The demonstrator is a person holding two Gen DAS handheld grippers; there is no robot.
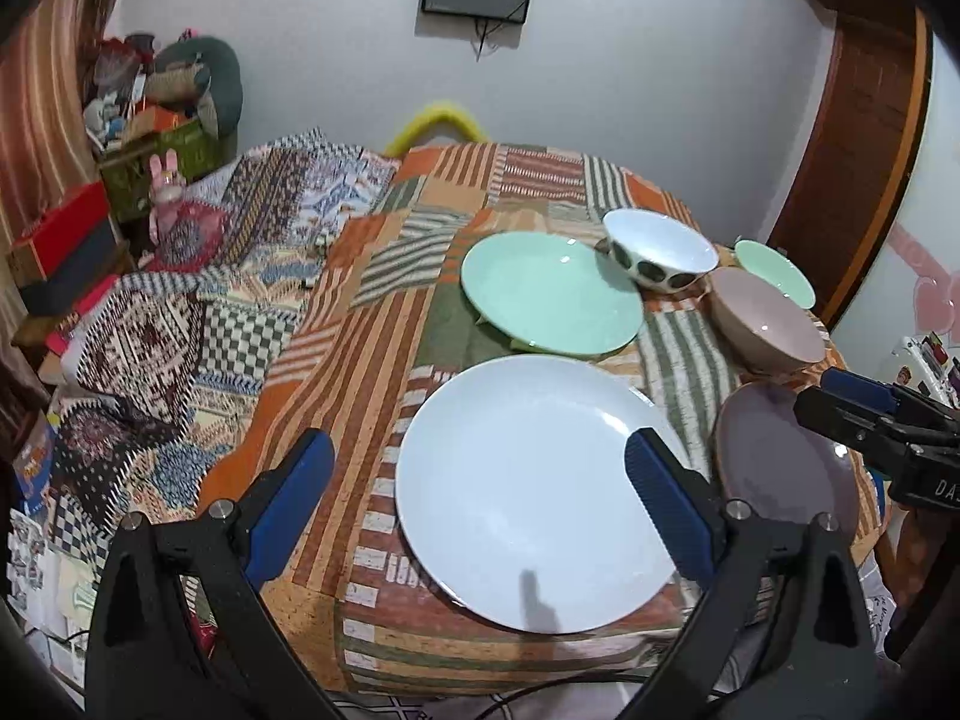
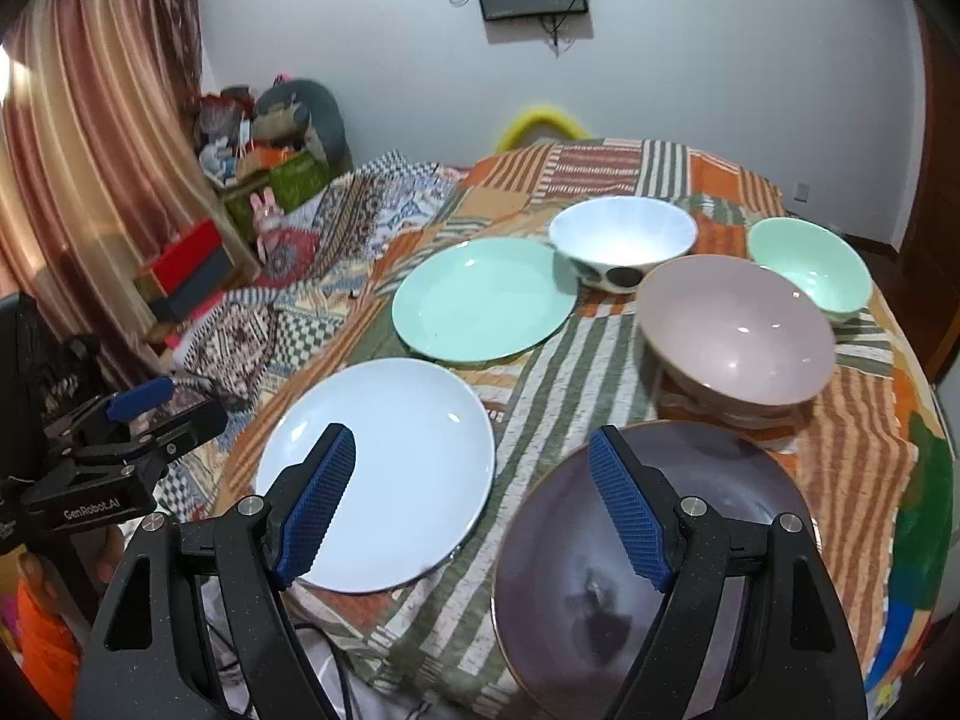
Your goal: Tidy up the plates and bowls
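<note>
Plates lie flat ahead: the white plate sits under the left gripper, the purple plate under the right gripper. Both jaws are spread and seemingly empty, though fisheye bend makes their height above the counter uncertain.

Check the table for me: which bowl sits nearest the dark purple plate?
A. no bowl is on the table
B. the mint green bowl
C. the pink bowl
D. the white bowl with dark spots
C: in the right wrist view the pink bowl sits just behind the dark purple plate, while the spotted white bowl and the mint green bowl lie farther back.
</note>
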